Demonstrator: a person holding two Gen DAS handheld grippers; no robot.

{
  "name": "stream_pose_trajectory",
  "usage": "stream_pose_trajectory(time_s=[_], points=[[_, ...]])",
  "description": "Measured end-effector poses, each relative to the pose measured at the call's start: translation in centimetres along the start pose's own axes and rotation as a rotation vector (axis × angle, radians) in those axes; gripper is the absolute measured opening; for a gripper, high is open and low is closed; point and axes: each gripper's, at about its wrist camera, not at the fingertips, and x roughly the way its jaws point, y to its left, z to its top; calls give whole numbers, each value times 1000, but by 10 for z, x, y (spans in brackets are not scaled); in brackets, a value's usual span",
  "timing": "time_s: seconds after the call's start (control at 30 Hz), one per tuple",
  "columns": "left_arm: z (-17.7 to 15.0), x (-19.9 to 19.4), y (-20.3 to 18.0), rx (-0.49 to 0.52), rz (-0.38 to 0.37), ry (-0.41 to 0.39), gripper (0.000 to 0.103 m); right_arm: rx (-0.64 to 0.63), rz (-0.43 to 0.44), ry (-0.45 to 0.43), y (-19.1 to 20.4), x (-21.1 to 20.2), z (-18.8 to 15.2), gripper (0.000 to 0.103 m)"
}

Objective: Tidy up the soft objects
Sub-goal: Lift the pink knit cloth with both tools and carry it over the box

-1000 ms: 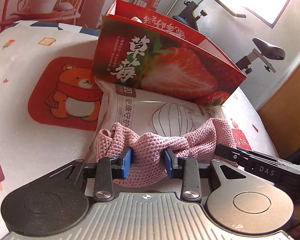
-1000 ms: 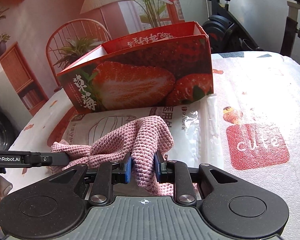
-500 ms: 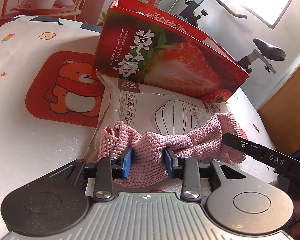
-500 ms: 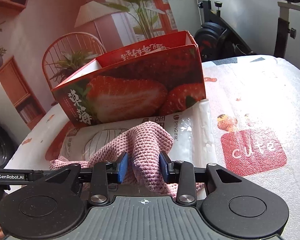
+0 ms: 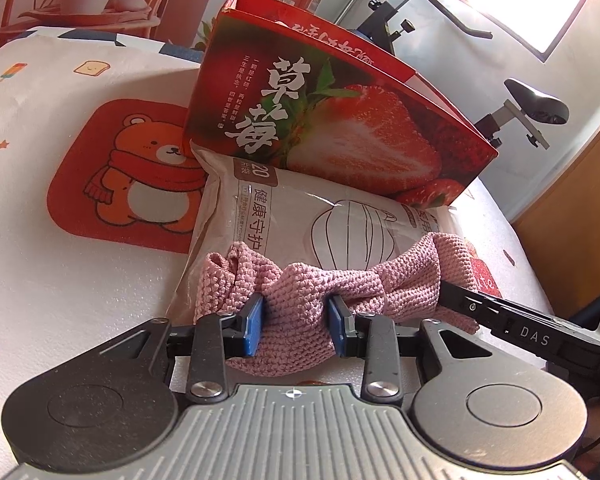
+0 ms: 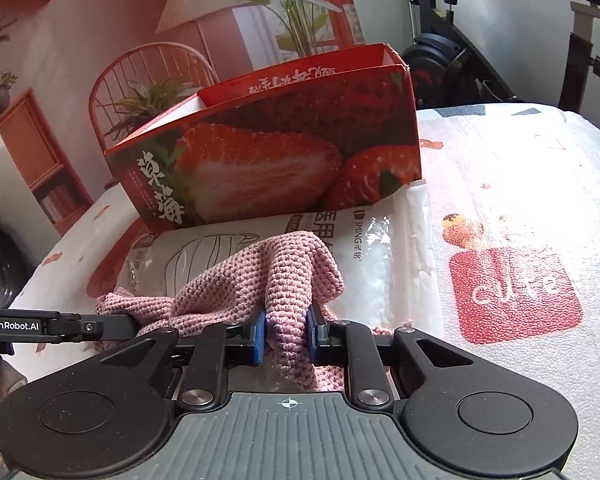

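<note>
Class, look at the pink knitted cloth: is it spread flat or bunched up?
Bunched up. The pink knitted cloth is gathered into folds between the left gripper and right gripper, draped over the white packet.

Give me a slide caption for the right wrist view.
Right gripper, jaws just closing, pinches pink knitted cloth over a mask pack, before a strawberry box.

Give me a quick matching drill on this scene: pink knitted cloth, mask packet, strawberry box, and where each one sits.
Things:
1. pink knitted cloth
2. mask packet
3. strawberry box

Places:
A. standing open-topped at the packet's far edge
B. flat on the printed table cover, under the cloth
C. pinched by both tools

Pairs: 1-C, 2-B, 3-A
</note>
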Motion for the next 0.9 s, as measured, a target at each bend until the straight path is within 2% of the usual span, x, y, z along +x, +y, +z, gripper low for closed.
stream_pose_trajectory(time_s=[0.3,0.57,0.73,0.9], points=[[4,-11,-2,-12,-19,-45,33,-5,47,4,7,-2,1,18],[24,-36,-18,81,-41,-163,33,-33,62,-112,12,-20,21,18],[61,-60,-35,142,-55,-286,33,-66,93,-204,22,-32,61,18],[112,-71,-51,175,-65,-381,33,-81,113,-287,27,-38,119,18]])
